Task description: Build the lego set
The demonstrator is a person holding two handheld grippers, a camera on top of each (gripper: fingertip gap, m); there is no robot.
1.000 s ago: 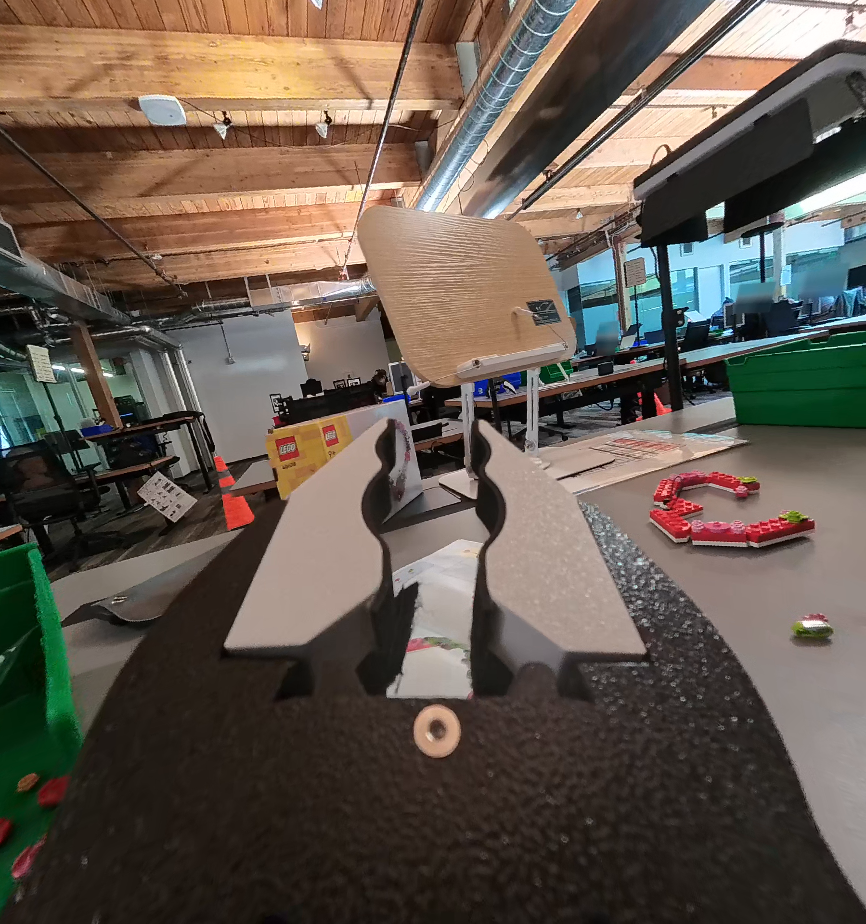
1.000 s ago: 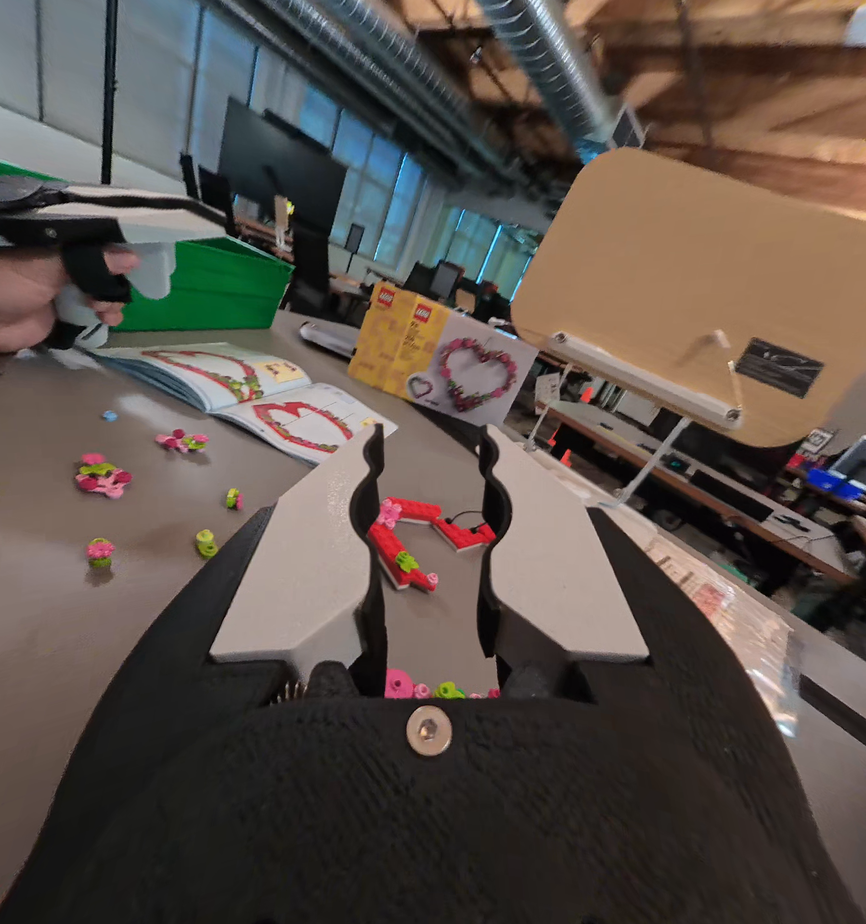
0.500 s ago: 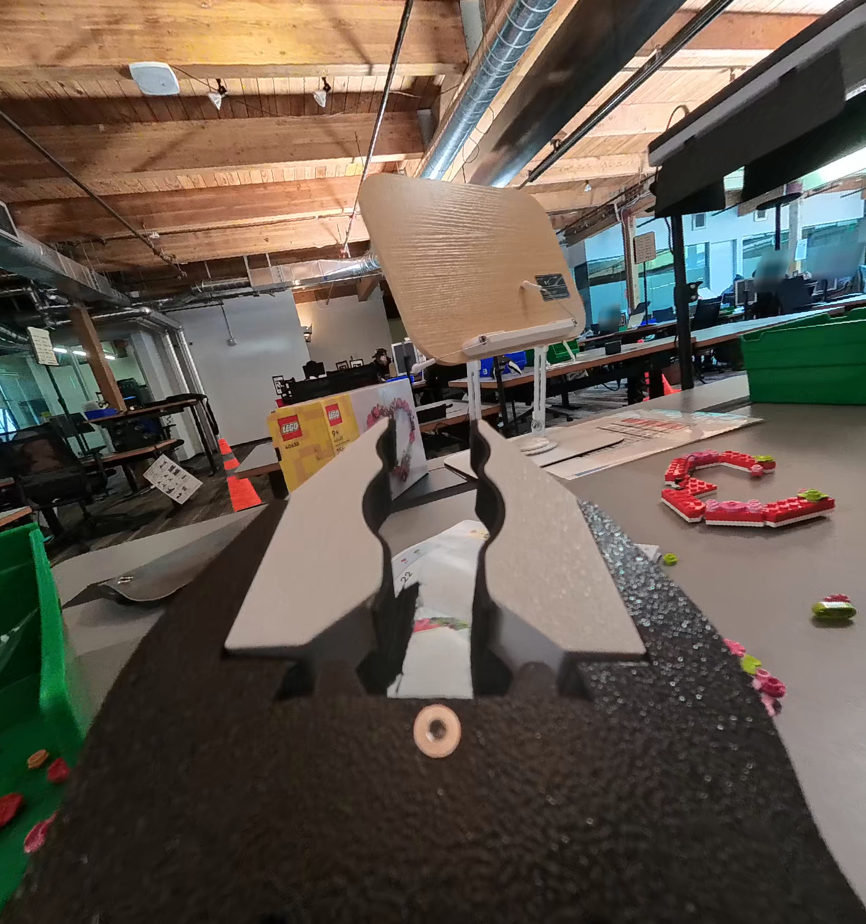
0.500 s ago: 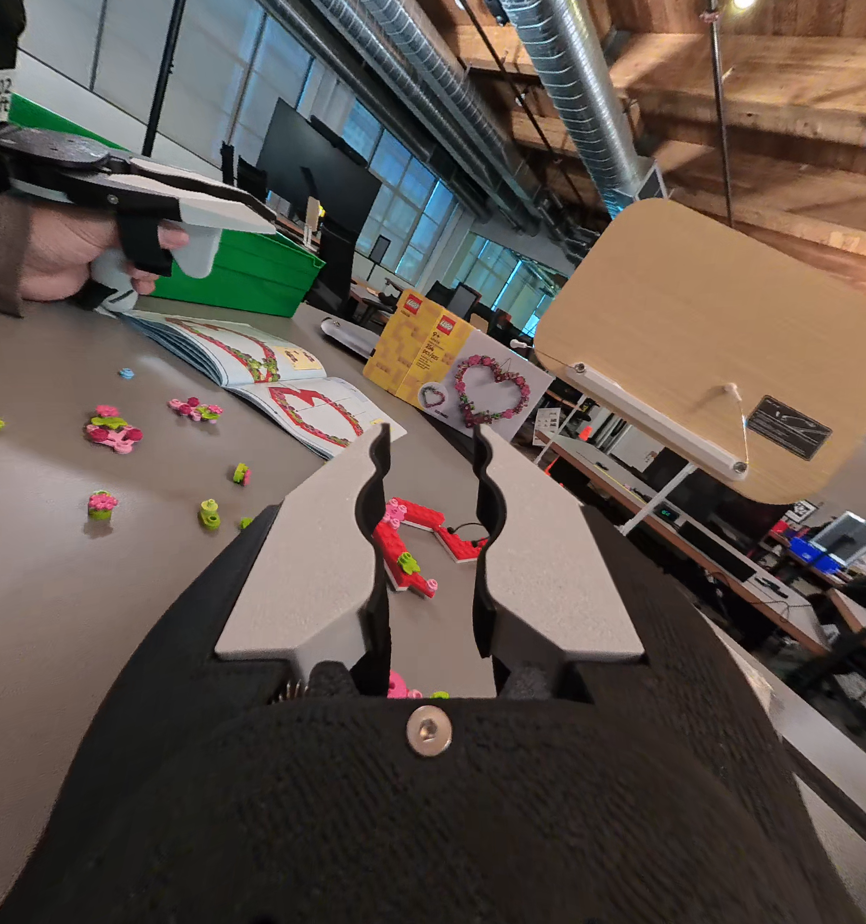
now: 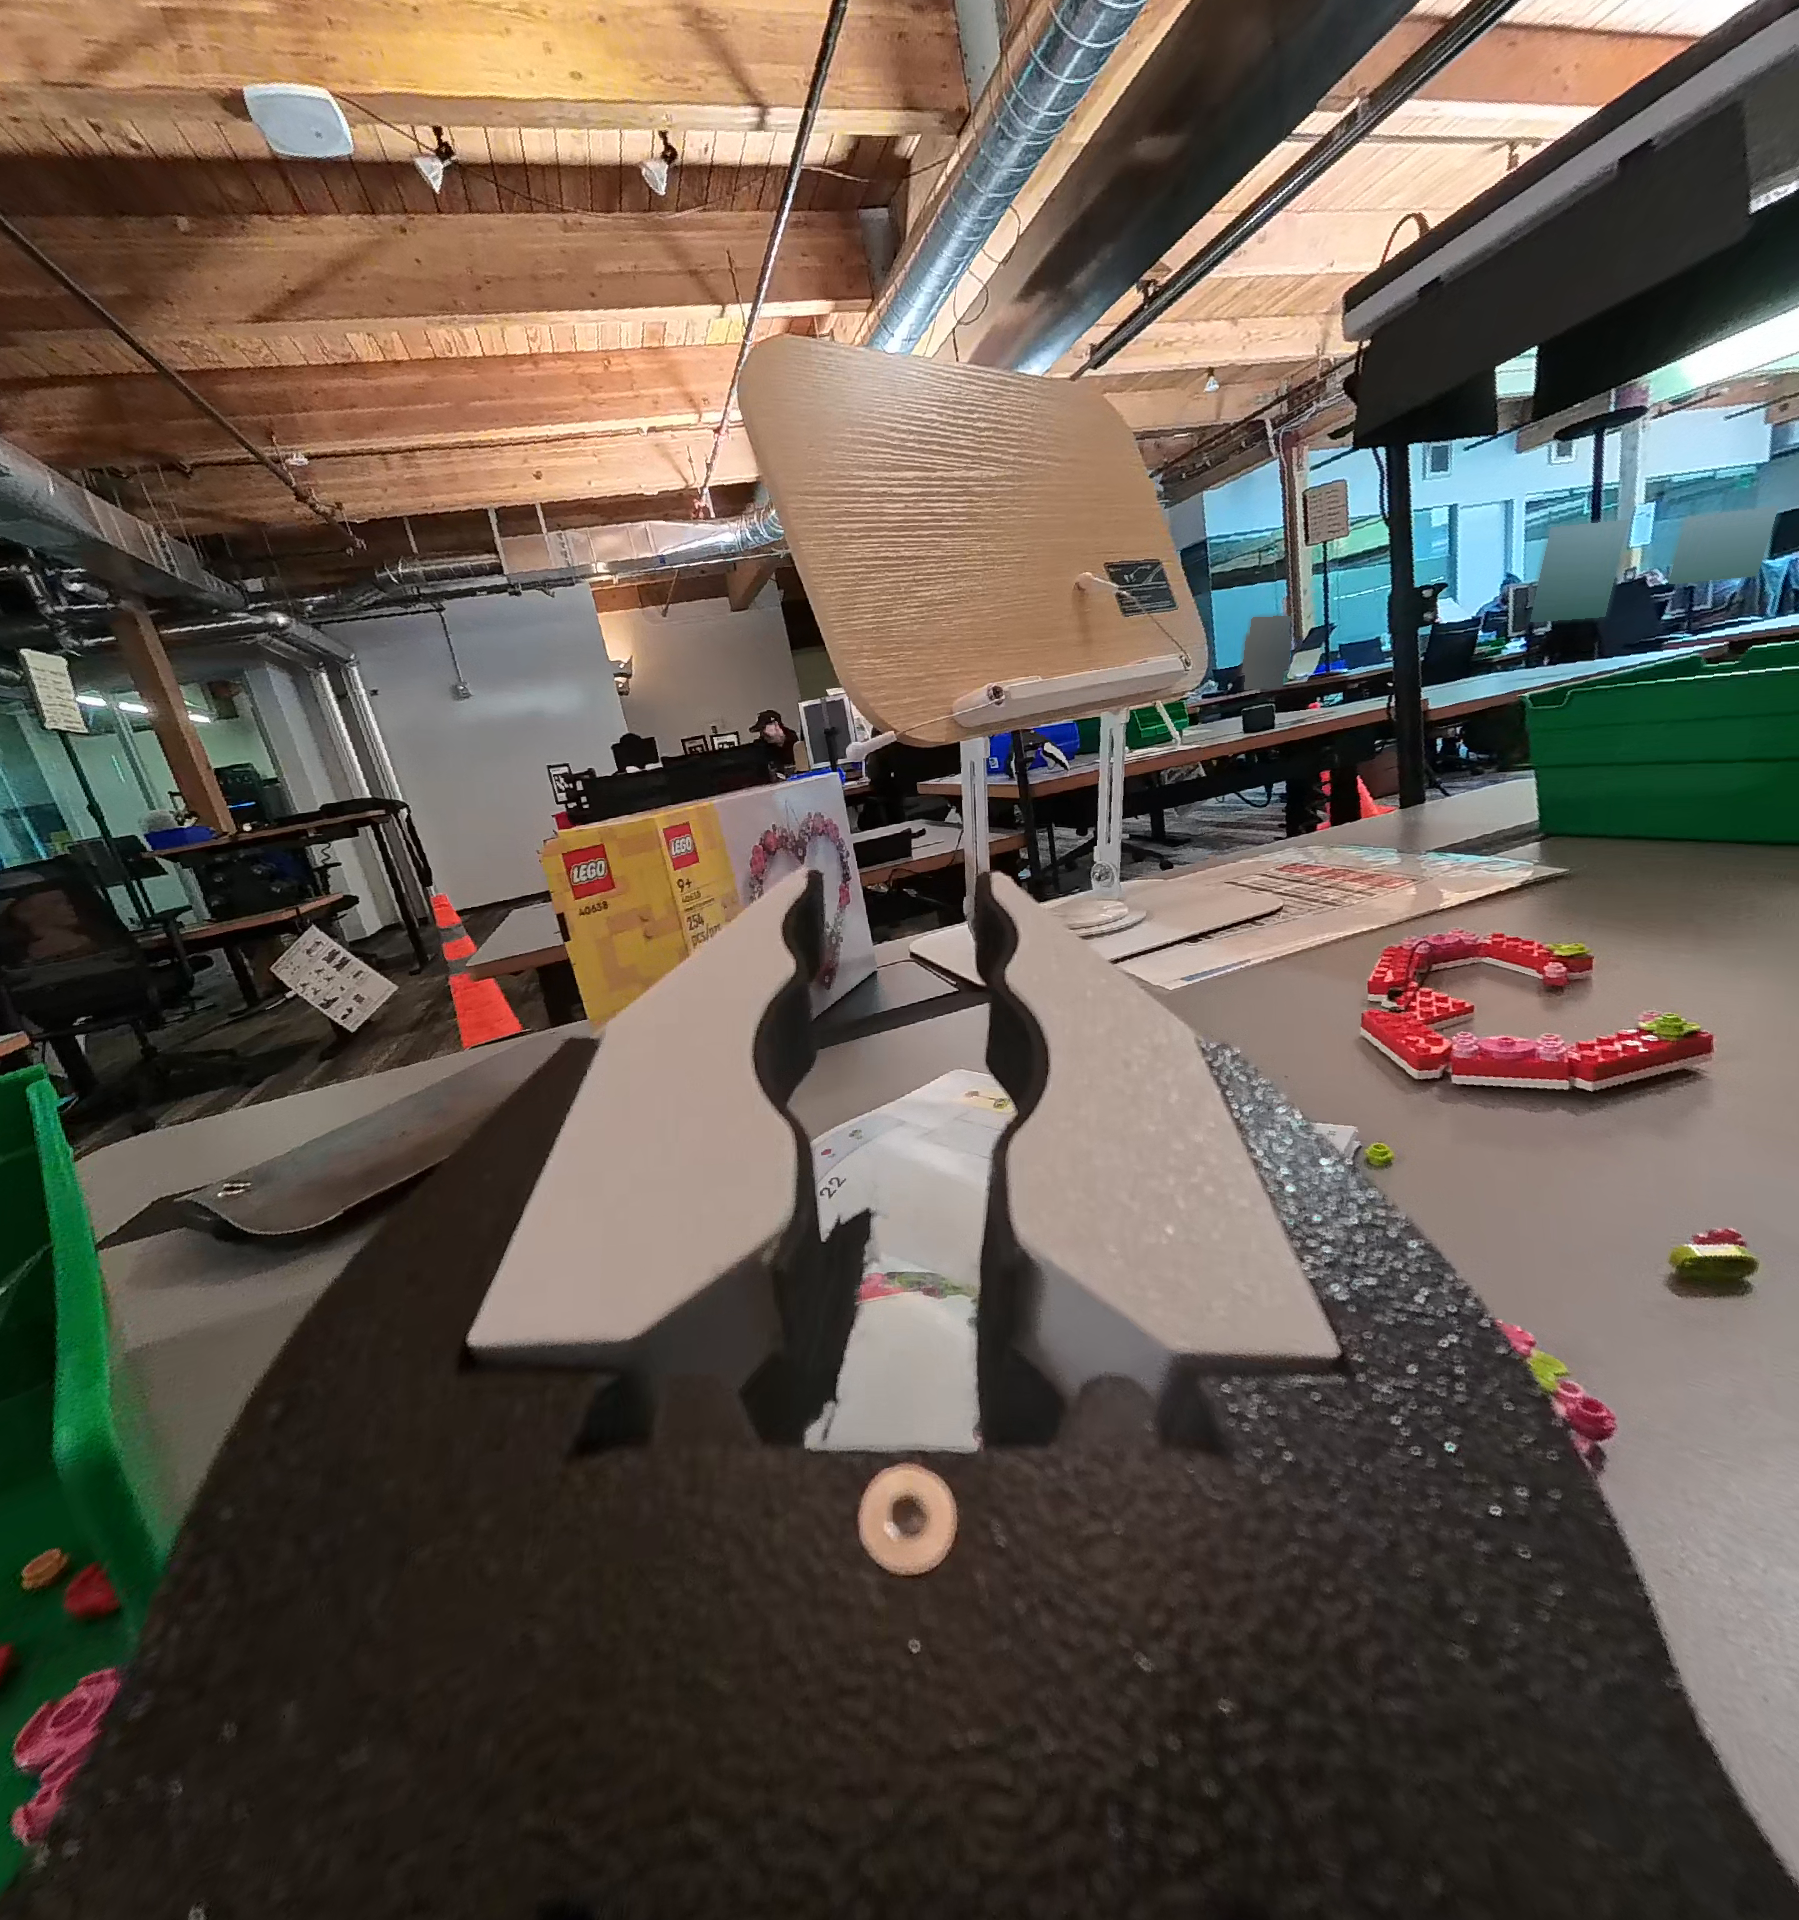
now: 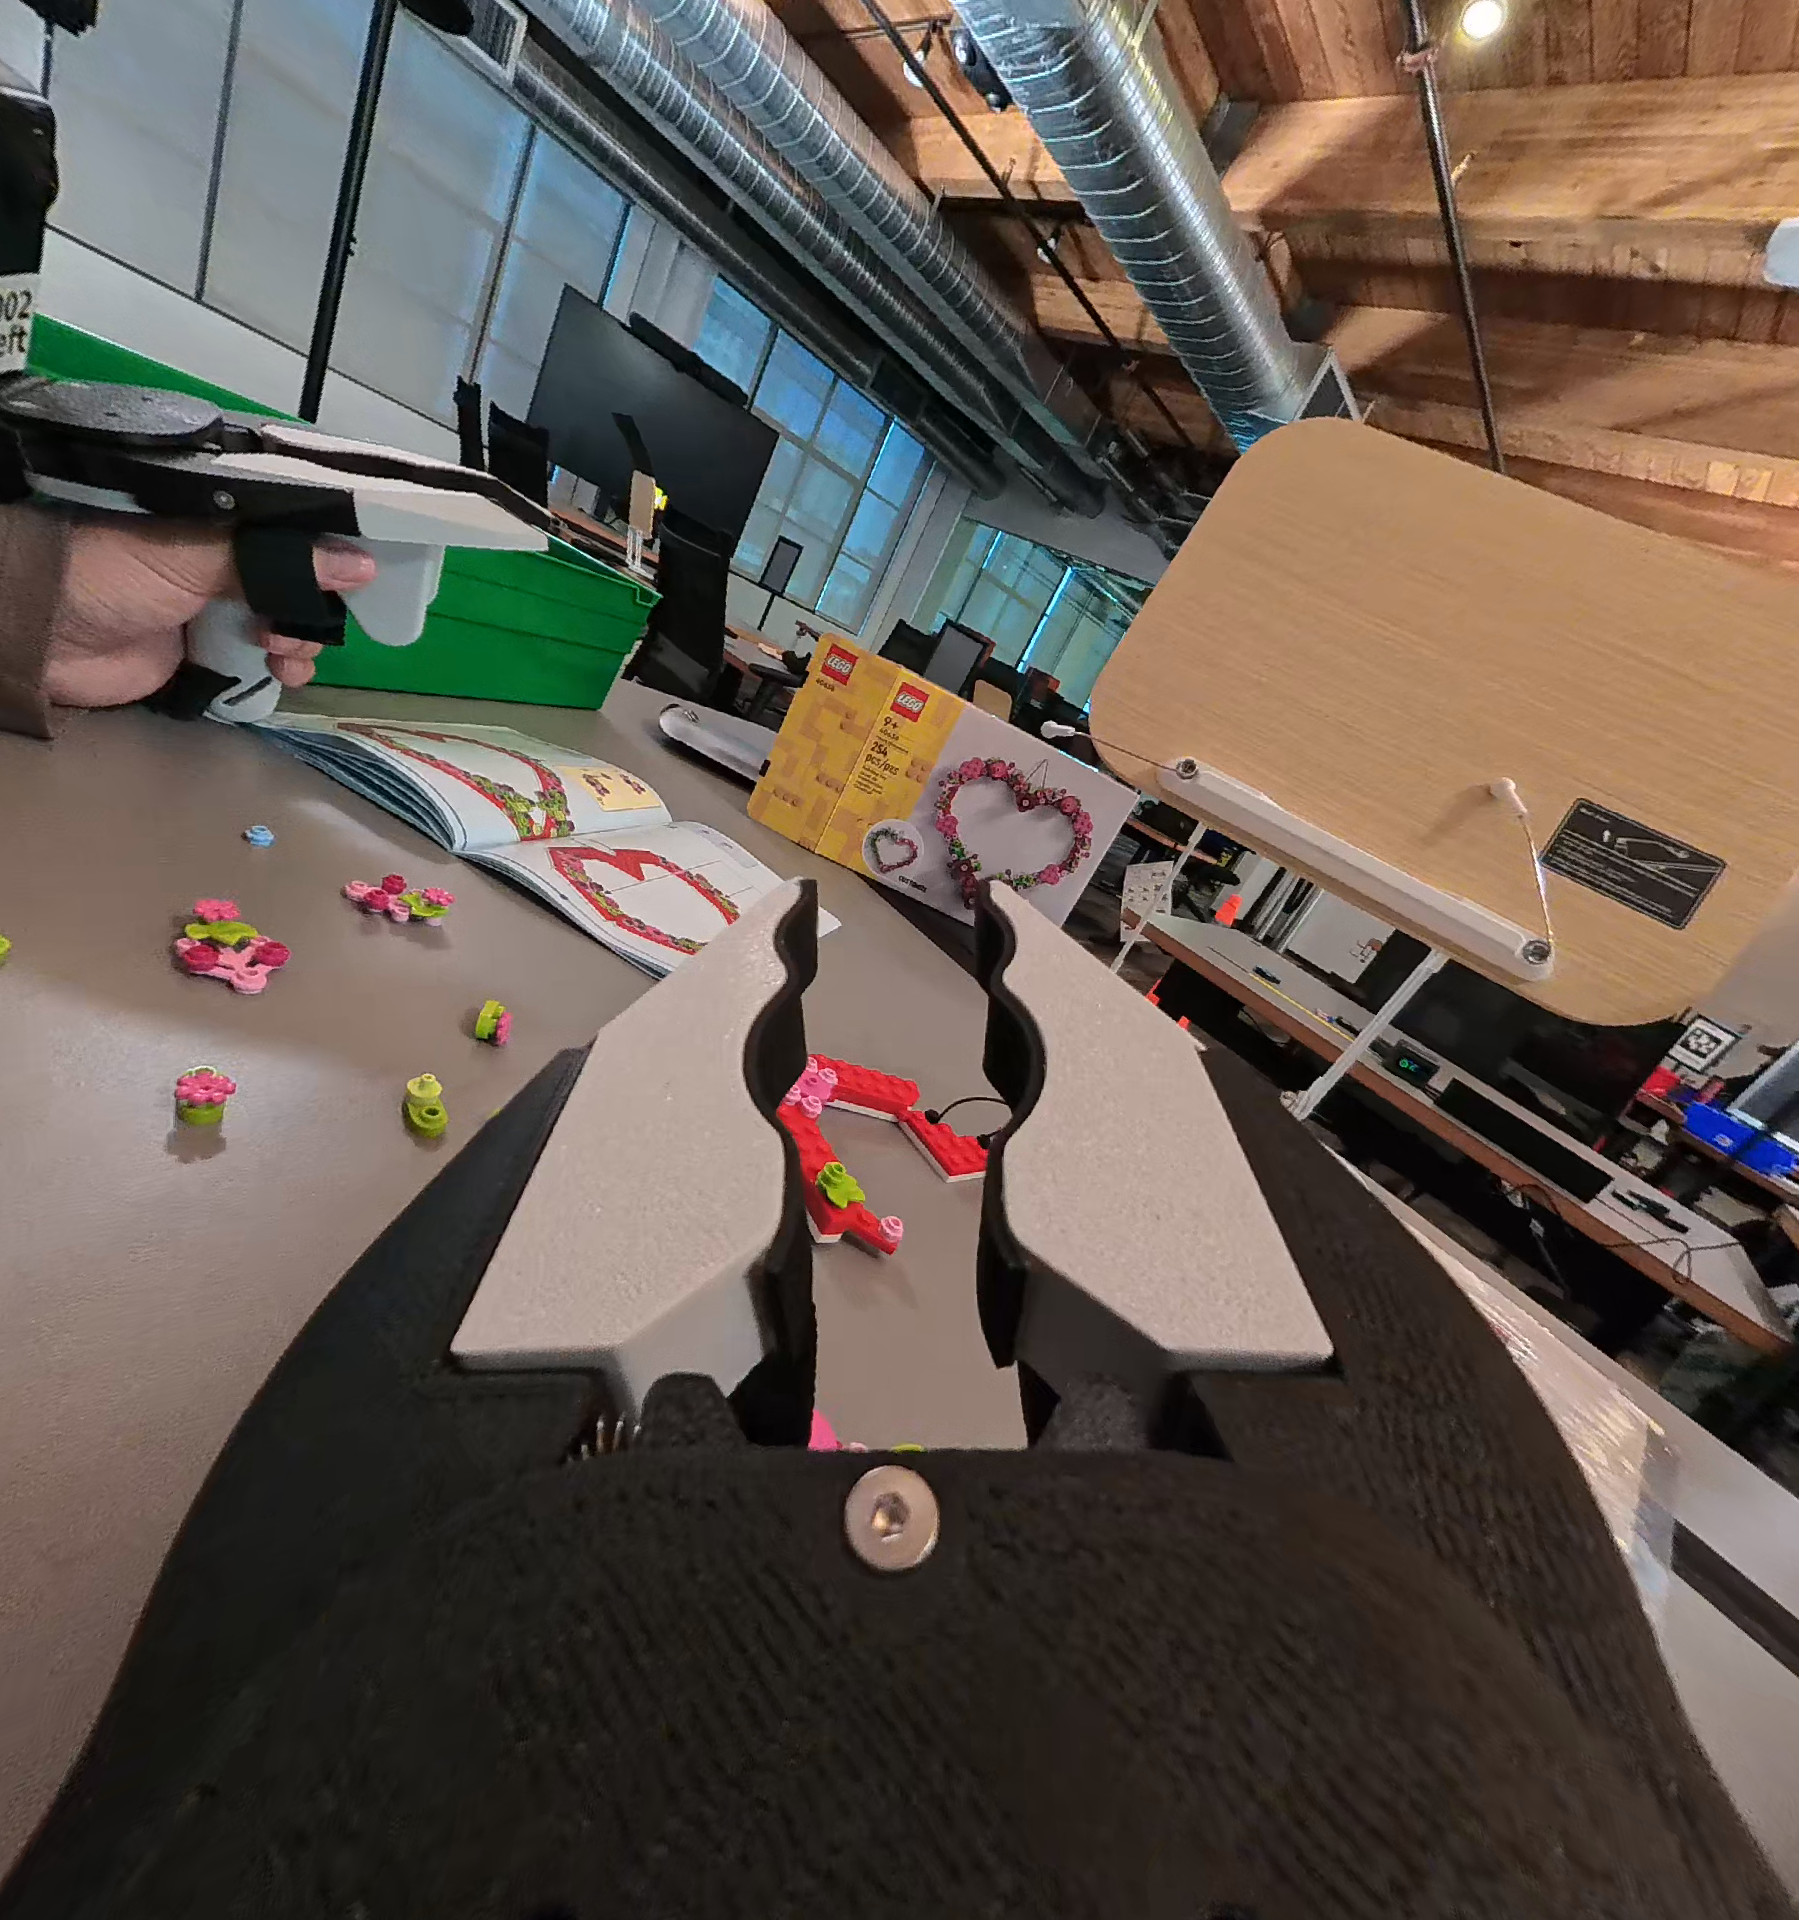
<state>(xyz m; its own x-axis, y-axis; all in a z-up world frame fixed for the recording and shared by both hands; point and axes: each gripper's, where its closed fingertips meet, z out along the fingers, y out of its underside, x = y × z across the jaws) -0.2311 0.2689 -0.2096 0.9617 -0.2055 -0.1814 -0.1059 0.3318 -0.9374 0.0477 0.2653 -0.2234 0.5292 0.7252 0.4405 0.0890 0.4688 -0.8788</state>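
A partly built red heart frame (image 5: 1518,1039) with pink and lime flower bits lies on the grey table (image 5: 1653,1455). In the right wrist view it (image 6: 853,1143) shows between my fingers, a little ahead of them. My right gripper (image 6: 895,904) is open and empty above the table. My left gripper (image 5: 900,904) is open and empty, held over the open instruction booklet (image 5: 905,1164). The right wrist view shows the left gripper (image 6: 531,525) from the side, in a hand, above the booklet's (image 6: 562,821) far end. Loose flower pieces (image 6: 230,945) lie scattered at the left.
A yellow and white set box (image 6: 936,821) stands behind the booklet. A wooden book stand (image 6: 1477,707) rises at the table's far edge. One green bin (image 5: 74,1351) holds red and pink pieces. Another green bin (image 5: 1695,748) sits at the back. Small lime pieces (image 5: 1710,1257) lie near the frame. The left gripper's tips are roughly 30 cm from the right gripper's.
The right wrist view has swung and steadied, and the left gripper now sits further right in it. The left wrist view has tipped slightly downward. Both grippers have stayed open.
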